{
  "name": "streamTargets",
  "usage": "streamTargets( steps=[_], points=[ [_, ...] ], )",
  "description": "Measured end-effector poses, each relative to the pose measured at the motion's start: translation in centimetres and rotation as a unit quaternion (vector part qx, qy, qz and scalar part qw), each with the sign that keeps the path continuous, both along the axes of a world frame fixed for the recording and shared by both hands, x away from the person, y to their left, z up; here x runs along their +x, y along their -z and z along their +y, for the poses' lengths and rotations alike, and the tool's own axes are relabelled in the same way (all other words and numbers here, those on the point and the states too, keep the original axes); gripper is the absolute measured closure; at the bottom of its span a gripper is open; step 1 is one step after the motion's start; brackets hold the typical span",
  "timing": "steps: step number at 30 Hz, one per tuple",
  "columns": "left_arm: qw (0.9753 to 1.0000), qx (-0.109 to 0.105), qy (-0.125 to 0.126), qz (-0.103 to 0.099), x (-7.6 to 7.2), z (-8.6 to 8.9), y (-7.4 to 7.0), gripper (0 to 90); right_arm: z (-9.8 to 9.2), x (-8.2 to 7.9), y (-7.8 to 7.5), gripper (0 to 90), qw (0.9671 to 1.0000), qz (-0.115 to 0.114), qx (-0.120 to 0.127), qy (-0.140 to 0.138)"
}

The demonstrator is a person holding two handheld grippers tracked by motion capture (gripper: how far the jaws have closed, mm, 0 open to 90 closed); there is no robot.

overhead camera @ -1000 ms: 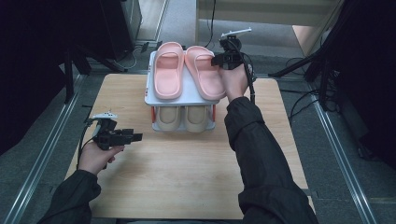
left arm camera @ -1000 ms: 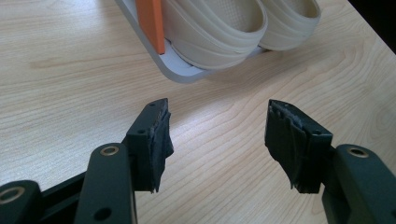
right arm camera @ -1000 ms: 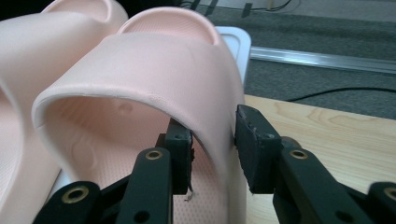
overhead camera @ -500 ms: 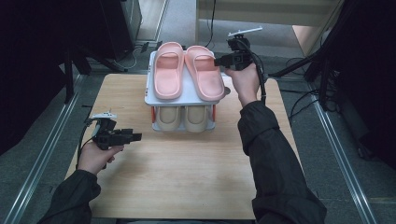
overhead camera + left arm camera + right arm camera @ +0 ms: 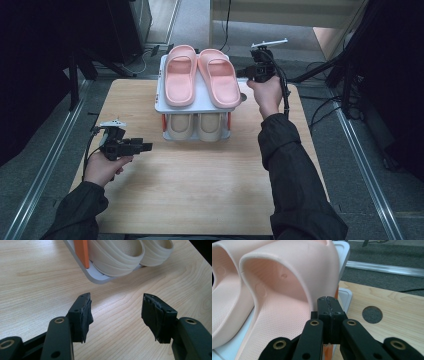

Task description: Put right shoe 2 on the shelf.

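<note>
High view: a two-tier shoe rack [image 5: 161, 95] is standing at the far middle of the wooden surface [image 5: 200, 180], carrying pink slippers [image 5: 200, 75] on top and beige slippers [image 5: 197, 125] below. The right claw [image 5: 245, 73] is hovering beside the right pink slipper's edge; the left claw [image 5: 147, 146] is resting well apart, near the left front.

Left gripper view: the left claw [image 5: 116, 312] is standing released, jaws wide, facing the beige slippers [image 5: 125, 252] and an orange post [image 5: 81, 251].

Right gripper view: the right claw [image 5: 328, 305] is clenched with nothing between its jaws, just beside the pink slipper [image 5: 287, 290]; a round hole [image 5: 372, 314] is showing in the surface.

Compared with the earlier frame, the right claw is sitting farther right, off the slipper.
</note>
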State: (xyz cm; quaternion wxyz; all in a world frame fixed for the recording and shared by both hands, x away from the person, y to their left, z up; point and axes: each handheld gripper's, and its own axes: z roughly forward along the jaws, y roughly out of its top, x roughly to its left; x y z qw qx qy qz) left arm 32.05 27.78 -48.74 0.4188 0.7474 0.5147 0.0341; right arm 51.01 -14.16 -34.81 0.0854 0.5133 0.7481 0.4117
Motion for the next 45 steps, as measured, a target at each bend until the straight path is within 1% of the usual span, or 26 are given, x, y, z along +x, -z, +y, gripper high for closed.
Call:
streamTargets(
  steps=[7,11,14,20,23,28,30,34,36,40,43,45],
  points=[
    [1.0000,0.002,0.004,0.001,0.0,-0.1,0.0,41.5,0.9,-0.3,0.2,90.0,1.0000,-0.006,-0.002,-0.005],
    [1.0000,0.001,0.002,0.001,0.1,-0.1,0.0,41.4,1.2,-0.5,0.3,90.0,0.9999,-0.006,0.005,-0.012],
    [1.0000,0.000,0.001,0.002,0.1,-0.2,0.1,41.5,1.5,-0.6,0.4,89.6,0.9998,-0.002,0.008,-0.019],
    [1.0000,0.001,0.002,0.002,0.1,-0.2,0.1,41.4,2.2,-0.9,0.4,89.6,0.9995,-0.007,0.006,-0.029],
    [1.0000,0.001,0.002,0.002,0.2,-0.2,0.1,41.5,2.3,-1.0,0.3,90.0,0.9996,-0.010,0.001,-0.028],
    [1.0000,0.000,0.004,0.001,0.2,-0.2,0.1,41.4,2.1,-1.0,0.4,89.4,0.9995,-0.010,0.009,-0.029],
    [1.0000,0.001,0.005,0.001,0.2,-0.2,0.1,41.5,2.0,-1.2,0.6,89.4,0.9994,-0.015,0.012,-0.029],
    [1.0000,0.001,0.007,0.002,0.4,-0.4,0.1,41.5,1.5,-1.8,0.9,87.7,0.9994,-0.015,0.011,-0.030],
    [1.0000,0.001,0.008,0.002,0.5,-0.6,0.1,41.5,1.1,-2.2,0.9,87.2,0.9992,-0.021,0.009,-0.033],
    [0.9999,0.003,0.014,0.004,0.8,-0.8,0.1,41.4,0.3,-3.3,0.7,85.6,0.9987,-0.027,0.015,-0.041],
    [0.9999,-0.001,0.016,0.002,1.0,-1.1,0.2,41.4,-0.3,-4.1,0.5,83.5,0.9982,-0.030,0.022,-0.046],
    [0.9998,0.002,0.018,0.004,1.3,-1.3,0.1,41.4,-0.8,-4.8,0.6,81.7,0.9977,-0.034,0.028,-0.052]
  ],
)
